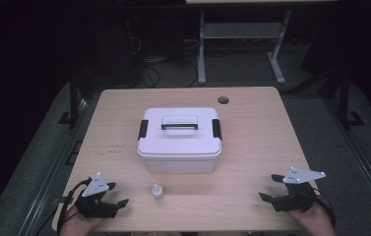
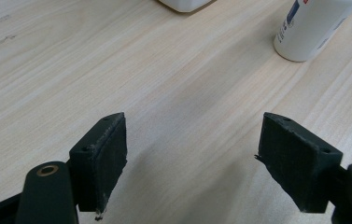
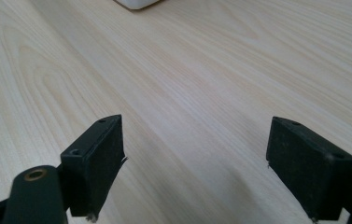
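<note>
High view: a white lidded box (image 1: 179,140) stands at the middle of the wooden worktop (image 1: 252,147), its carry handle on top and a dark latch at each end, lid on. A small white bottle (image 1: 158,191) stands upright on the near side of the box, apart from it and a little left of centre. The left tongs (image 1: 119,193) rest at the near left corner, the right tongs (image 1: 268,187) at the near right corner; each points inward toward the middle with jaws spread and nothing between them, a likely ready stance with the box and bottle set within reach of both hands.

Left gripper view: both black jaws stand wide apart over bare wood. The bottle (image 2: 311,28) sits at the upper right, ahead of the jaws and clear of them, so it appears the nearer target for this hand. A corner of the box (image 2: 185,4) shows at the top edge.

Right gripper view: the jaws are likewise apart and hold nothing, with plain worktop (image 3: 211,84) between them and a corner of the box (image 3: 136,3) far ahead.
</note>
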Motion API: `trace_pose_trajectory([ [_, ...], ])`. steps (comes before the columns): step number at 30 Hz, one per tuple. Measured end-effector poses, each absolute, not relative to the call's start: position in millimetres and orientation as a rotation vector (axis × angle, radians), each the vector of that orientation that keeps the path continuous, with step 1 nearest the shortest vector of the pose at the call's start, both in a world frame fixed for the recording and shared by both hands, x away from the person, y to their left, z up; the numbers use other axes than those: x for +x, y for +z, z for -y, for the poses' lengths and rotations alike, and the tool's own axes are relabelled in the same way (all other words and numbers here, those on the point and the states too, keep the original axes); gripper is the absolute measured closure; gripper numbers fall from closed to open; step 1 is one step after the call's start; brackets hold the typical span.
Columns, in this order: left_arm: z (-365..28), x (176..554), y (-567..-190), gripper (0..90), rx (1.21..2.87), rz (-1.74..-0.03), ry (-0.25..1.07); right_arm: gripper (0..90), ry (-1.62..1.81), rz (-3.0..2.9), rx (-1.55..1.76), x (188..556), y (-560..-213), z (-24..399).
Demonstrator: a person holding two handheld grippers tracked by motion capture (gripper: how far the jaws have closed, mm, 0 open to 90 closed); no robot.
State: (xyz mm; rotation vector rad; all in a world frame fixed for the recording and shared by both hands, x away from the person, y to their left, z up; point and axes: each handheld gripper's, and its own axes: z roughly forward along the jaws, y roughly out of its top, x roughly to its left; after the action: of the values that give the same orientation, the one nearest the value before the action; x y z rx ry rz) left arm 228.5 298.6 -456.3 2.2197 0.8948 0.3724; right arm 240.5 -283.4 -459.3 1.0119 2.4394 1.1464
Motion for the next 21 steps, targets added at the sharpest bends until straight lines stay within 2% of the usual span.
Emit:
trace_pose_trajectory([
  [13,-298.7,225.8,-456.4,23.6,2.212,-0.867,0.357,21.3,1.153,-2.471,0.950,248.2,-440.0,290.9],
  [21,-297.6,225.7,-455.7,23.5,2.212,-0.867,0.354,22.0,1.101,-2.559,0.896,266.9,-423.1,291.7],
])
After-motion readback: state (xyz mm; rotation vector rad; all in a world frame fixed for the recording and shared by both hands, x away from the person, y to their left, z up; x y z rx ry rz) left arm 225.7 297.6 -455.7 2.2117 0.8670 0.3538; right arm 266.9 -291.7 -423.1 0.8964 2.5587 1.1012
